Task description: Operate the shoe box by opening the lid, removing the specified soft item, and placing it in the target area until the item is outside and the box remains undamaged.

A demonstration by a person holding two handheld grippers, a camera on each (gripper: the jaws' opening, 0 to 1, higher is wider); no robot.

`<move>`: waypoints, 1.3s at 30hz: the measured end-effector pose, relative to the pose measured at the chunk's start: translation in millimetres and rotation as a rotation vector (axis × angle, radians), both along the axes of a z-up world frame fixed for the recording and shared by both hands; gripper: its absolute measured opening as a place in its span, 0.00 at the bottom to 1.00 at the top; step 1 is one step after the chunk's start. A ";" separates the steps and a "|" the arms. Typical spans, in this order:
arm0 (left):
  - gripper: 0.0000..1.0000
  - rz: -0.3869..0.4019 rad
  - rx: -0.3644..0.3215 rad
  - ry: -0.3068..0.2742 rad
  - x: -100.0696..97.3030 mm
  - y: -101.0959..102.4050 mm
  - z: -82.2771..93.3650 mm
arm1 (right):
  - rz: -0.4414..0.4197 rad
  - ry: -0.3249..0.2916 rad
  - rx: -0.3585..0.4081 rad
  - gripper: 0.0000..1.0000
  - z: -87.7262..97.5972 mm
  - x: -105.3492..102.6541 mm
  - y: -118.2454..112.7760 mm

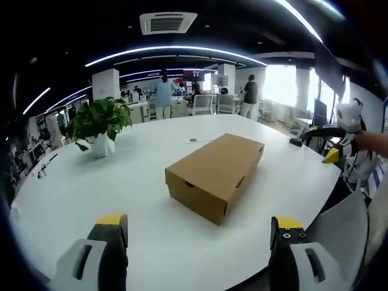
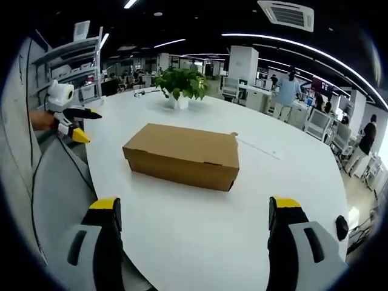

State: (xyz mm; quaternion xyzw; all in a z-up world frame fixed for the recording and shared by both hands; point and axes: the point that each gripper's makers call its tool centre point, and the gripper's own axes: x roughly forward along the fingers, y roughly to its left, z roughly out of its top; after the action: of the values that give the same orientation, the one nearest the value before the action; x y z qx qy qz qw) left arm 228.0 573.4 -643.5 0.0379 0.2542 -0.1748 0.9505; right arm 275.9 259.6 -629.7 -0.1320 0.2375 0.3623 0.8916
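Jaws of both grippers stand wide apart with nothing between them. The left gripper (image 1: 199, 233) and the right gripper (image 2: 198, 212) hang above the near edges of the white table (image 1: 91, 182), each well short of the shoe box (image 1: 215, 176), which lies closed, lid down, near the middle of the tabletop. The soft item is presumably inside; it cannot be seen.

The step in hand appears to be the approach to the lid. To do it well, one gripper would steady the base while the other takes the lid's front lip near the small notches in the side wall and lifts evenly, so the cardboard neither creases nor tears. A light pinch on the edge should serve better than a push on the top panel.

The left gripper view looks at a short end and one long side of the box, with the potted plant (image 1: 100, 124) off to one side and a small round object (image 1: 193, 140) beyond. The right gripper view presents a long side squarely, with the plant behind the box, and also a dark object (image 2: 342, 227) at the table edge.
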 end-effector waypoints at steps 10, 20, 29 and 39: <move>1.00 -0.017 0.001 0.008 5.3 -14.0 -7.2 | 0.070 0.021 -0.031 0.96 -6.0 12.9 -0.6; 0.99 0.008 0.002 0.016 16.4 -19.8 -13.8 | 0.132 0.043 -0.068 0.96 -16.6 32.1 -6.4; 0.96 0.005 0.015 0.050 26.7 -25.2 -25.3 | 0.221 0.037 -0.100 0.96 -25.1 48.3 -4.8; 0.92 0.009 0.021 0.073 34.0 -34.6 -36.8 | 0.321 0.029 -0.115 0.96 -34.4 68.2 5.9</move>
State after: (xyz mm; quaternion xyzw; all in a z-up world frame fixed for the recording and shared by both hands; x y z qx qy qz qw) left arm 262.0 538.8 -680.3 0.0405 0.2906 -0.1689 0.9409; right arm 344.1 265.4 -664.2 -0.2137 0.2463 0.4876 0.8099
